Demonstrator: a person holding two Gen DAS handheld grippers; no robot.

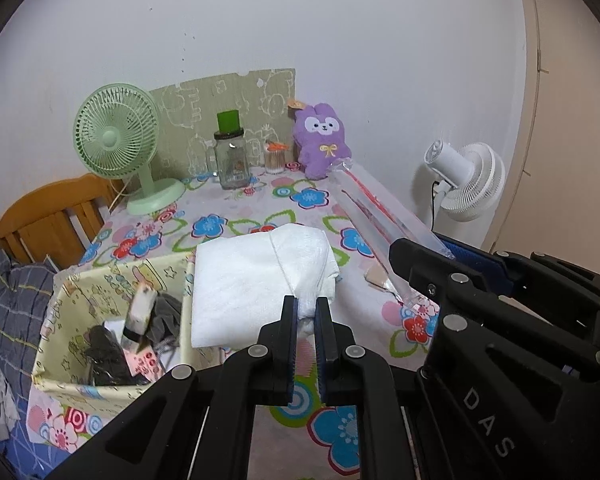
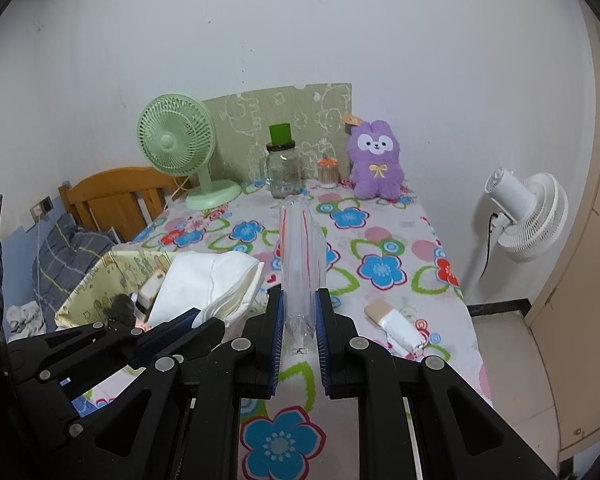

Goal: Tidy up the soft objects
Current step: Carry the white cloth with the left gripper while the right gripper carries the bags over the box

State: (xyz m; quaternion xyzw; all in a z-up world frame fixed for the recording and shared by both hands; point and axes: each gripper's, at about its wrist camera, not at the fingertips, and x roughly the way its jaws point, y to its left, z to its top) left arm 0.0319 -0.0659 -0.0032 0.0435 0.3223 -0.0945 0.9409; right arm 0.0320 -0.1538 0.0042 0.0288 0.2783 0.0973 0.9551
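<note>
tablecloth: white, with blue, red and pink flowers and green outlines
folded cloth: plain white
plush toy: purple, white face, yellow bow
desk fan: pale green
basket: pale yellow, cartoon print
standing fan: white
bedding: grey, light stripes

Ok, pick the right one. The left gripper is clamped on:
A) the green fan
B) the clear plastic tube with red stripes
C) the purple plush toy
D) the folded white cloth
D: the left gripper is shut on a corner of the folded white cloth, while the clear plastic tube is in the right gripper, and the purple plush toy and green fan stand untouched at the back.
</note>
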